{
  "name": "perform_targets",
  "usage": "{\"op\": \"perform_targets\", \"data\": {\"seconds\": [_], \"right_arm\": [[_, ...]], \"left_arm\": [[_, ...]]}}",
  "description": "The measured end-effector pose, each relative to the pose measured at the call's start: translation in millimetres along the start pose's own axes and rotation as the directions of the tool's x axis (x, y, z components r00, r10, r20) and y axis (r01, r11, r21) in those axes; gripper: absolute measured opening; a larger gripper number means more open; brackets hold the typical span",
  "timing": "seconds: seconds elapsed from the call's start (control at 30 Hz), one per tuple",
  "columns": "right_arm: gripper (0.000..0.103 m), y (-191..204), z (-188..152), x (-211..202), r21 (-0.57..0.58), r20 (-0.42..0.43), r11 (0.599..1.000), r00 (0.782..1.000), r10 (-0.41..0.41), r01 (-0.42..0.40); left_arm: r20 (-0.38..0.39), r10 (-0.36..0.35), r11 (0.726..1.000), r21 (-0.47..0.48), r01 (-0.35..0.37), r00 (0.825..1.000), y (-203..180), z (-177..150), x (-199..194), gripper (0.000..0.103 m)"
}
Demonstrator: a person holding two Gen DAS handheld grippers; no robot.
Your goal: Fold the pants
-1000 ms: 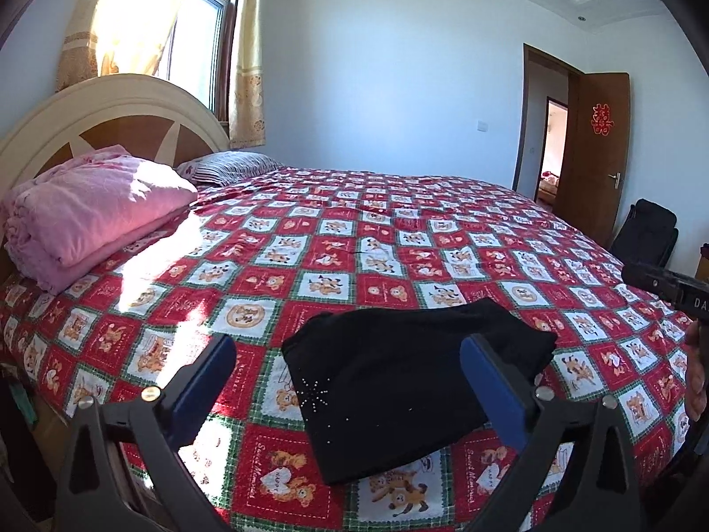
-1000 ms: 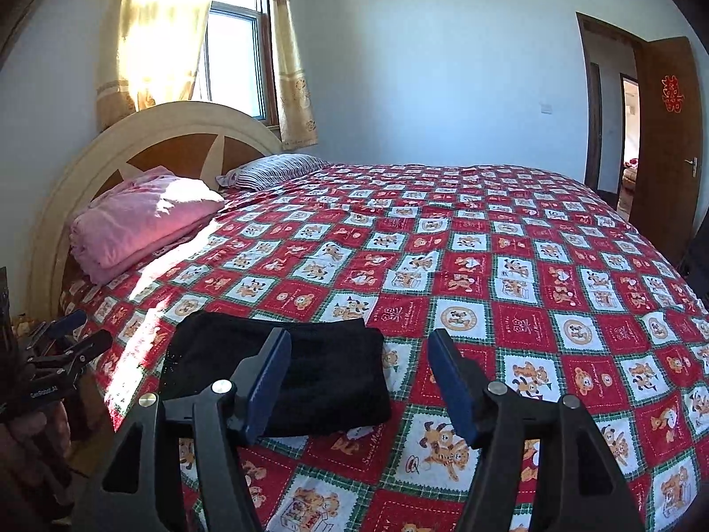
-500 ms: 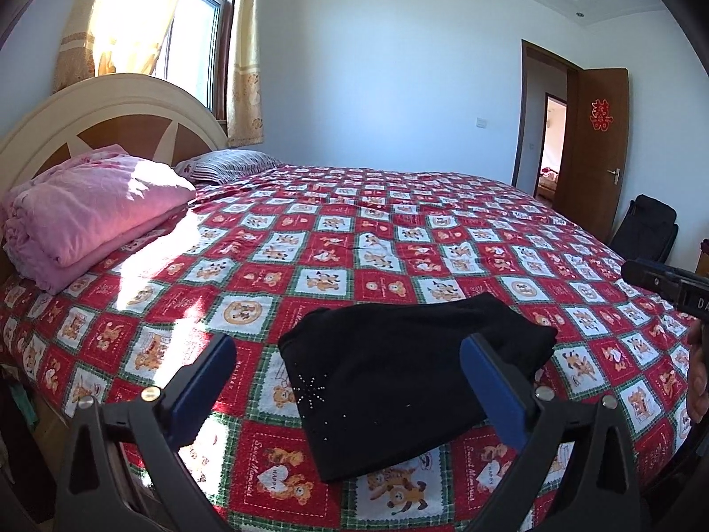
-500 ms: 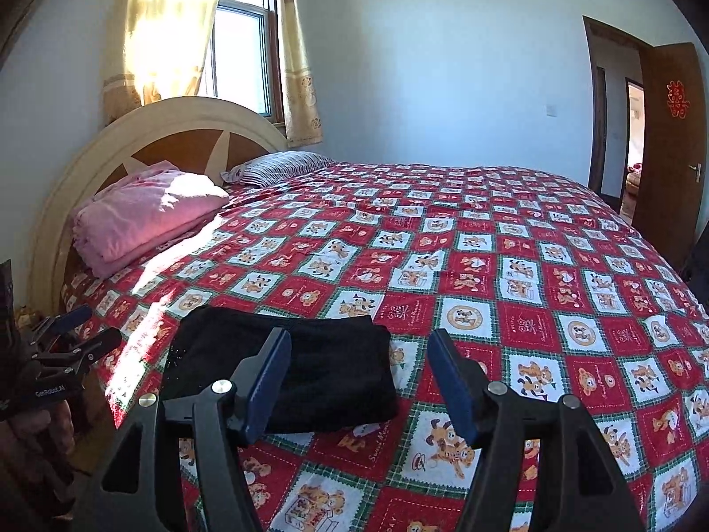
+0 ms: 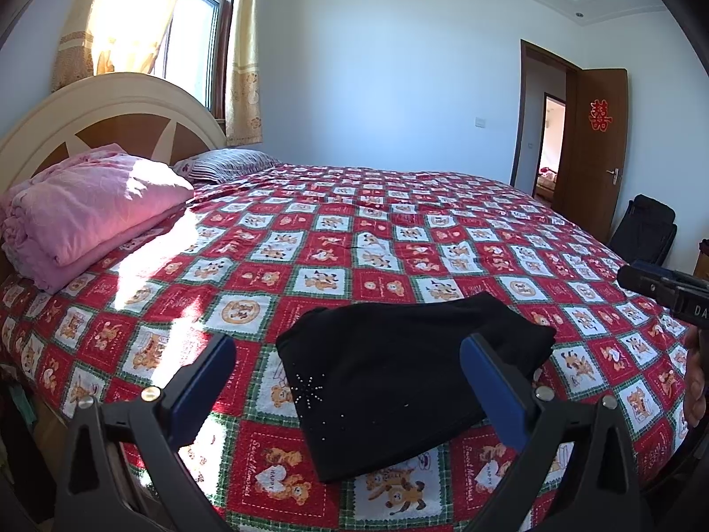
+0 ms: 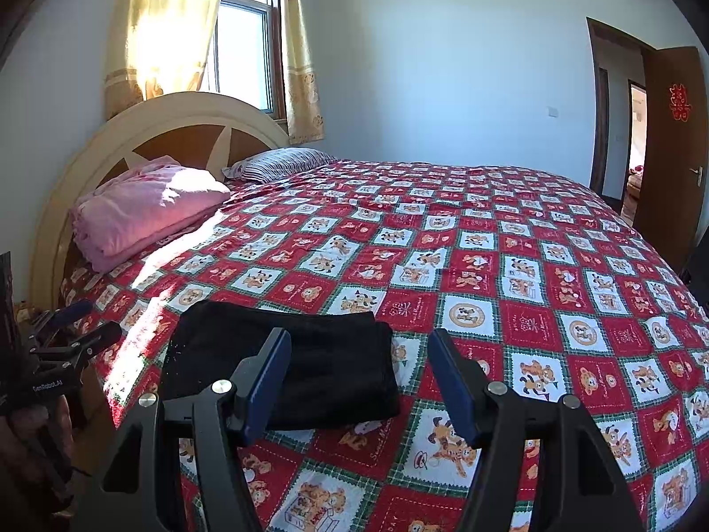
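The black pants [image 5: 399, 377] lie folded into a compact rectangle near the front edge of the bed; they also show in the right wrist view [image 6: 292, 368]. My left gripper [image 5: 348, 381] is open and empty, held back from the pants, above the bed's edge. My right gripper [image 6: 359, 377] is open and empty, hovering in front of the pants' right side. Each gripper shows at the edge of the other's view: the right gripper [image 5: 664, 288] and the left gripper [image 6: 66, 332].
The bed carries a red, white and green patchwork bedspread [image 5: 399, 239]. A folded pink blanket [image 5: 88, 213] and a striped pillow [image 5: 226, 164] lie by the headboard [image 6: 146, 124]. A window with curtains [image 6: 239, 48] is behind. An open door [image 5: 589, 150] and a black bag [image 5: 647, 230] stand at right.
Both grippers have drawn back and risen slightly from the bed. The pants lie still, unchanged. Both grippers stay open.
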State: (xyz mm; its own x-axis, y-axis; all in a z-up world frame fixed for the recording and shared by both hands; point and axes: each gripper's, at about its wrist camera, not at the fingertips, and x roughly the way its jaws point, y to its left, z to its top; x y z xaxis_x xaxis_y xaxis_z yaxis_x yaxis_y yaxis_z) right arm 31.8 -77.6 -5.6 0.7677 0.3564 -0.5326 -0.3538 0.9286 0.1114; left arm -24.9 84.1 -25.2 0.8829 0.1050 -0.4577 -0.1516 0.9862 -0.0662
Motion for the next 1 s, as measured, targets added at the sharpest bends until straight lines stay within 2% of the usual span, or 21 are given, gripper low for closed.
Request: {"op": "perform_targets", "data": {"seconds": [0.17,0.47,0.73,1.0], "right_arm": [[0.066,0,0,0,0.000,0.001,1.000,1.000,0.000,0.000],[0.066,1,0,0,-0.001,0.001,1.000,1.000,-0.001,0.001],[0.066,1,-2,2,-0.006,-0.001,1.000,1.000,0.002,-0.002],[0.066,2,-5,3,-0.011,-0.004,1.000,1.000,0.003,-0.003]], "left_arm": [[0.001,0.026,1.000,0.016,-0.026,1.000,-3,1,-1,0.103],[0.084,0.024,0.999,0.035,-0.027,0.996,-9,11,-14,0.103],[0.065,0.043,0.999,0.006,-0.044,0.997,-4,10,-9,0.103],[0.091,0.034,0.999,0.006,-0.034,0.995,-4,8,-13,0.103]]}}
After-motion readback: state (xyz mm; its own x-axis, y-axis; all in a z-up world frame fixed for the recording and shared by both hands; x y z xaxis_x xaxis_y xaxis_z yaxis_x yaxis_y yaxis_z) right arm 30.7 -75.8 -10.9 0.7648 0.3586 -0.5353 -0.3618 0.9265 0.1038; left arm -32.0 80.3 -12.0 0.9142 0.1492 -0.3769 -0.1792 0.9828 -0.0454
